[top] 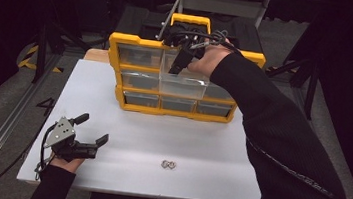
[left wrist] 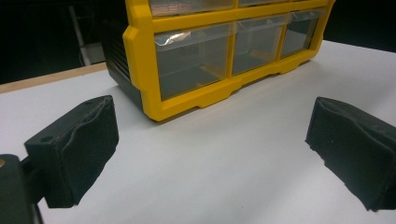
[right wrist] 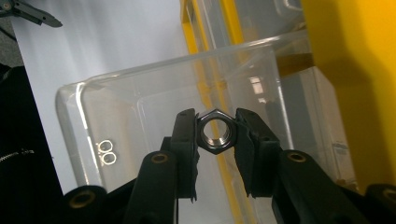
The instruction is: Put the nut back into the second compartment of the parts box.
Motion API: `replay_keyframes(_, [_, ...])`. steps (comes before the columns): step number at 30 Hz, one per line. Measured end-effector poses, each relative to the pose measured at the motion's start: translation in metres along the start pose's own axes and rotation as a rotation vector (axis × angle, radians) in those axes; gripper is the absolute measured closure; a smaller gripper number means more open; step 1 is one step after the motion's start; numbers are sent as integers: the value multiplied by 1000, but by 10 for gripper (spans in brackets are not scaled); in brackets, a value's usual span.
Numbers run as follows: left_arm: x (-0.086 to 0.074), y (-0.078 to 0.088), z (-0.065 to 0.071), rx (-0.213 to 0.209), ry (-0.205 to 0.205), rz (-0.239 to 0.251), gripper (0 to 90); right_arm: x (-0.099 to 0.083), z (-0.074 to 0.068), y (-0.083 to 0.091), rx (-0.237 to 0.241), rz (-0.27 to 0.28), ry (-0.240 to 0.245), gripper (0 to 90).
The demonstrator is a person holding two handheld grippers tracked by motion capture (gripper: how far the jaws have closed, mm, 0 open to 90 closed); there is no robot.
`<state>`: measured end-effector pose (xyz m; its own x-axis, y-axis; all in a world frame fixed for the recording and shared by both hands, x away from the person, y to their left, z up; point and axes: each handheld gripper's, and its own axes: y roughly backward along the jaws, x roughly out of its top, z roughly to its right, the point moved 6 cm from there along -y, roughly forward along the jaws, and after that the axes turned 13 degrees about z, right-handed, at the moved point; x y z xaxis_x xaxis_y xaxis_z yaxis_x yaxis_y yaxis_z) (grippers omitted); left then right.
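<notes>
A yellow drawer cabinet (top: pixel 136 41) stands at the back of the white table (top: pixel 134 140). Its clear middle drawer (top: pixel 182 86) is pulled out. My right gripper (top: pixel 178 63) hangs over that drawer, pointing down. In the right gripper view it (right wrist: pixel 215 133) is shut on a metal hex nut (right wrist: pixel 215 132) above the open drawer (right wrist: pixel 140 98). Two more nuts (top: pixel 168 165) lie together on the table near the front; they (right wrist: pixel 107 151) also show through the drawer wall. My left gripper (top: pixel 94 130) rests open at the front left, and its pads (left wrist: pixel 79 149) face the cabinet (left wrist: pixel 140 51) with nothing between them.
The cabinet holds several clear drawers in three rows, the others pushed in. Dark floor, rails and stands surround the table. A wide stretch of white tabletop lies between the cabinet and the front edge.
</notes>
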<state>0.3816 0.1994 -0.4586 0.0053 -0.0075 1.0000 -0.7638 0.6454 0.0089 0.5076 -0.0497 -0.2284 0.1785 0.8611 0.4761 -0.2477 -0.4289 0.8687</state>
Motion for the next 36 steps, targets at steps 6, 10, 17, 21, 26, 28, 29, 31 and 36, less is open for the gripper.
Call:
replay_keyframes(6, [0, 0, 0, 1, 2, -1, 31, -2, 0, -8, 27, -22, 1, 695])
replay_keyframes(10, [0, 0, 0, 5, 3, 9, 31, -2, -1, -13, 50, -25, 5, 695])
replay_keyframes(17, [0, 0, 0, 3, 3, 3, 31, 1, -1, -16, 79, -42, 15, 695])
replay_keyframes(21, [0, 0, -1, 5, 5, 10, 31, 2, -3, -17, 100, -51, 32, 694])
replay_keyframes(26, [0, 0, 0, 5, 6, 3, 31, 3, -3, -18, 112, -67, 46, 694])
replay_keyframes(28, [0, 0, 0, 6, 6, 3, 31, 4, -4, -18, 101, -61, 52, 690])
replay_keyframes(29, [0, 0, -1, 5, 4, 8, 31, 5, -4, -18, 99, -58, 51, 687])
replay_keyframes(31, [0, 1, -1, 5, 5, 2, 32, 5, -3, -18, 87, -47, 56, 678])
replay_keyframes(36, [0, 0, -1, 3, 6, 3, 32, 4, -3, -14, 81, -32, 53, 644])
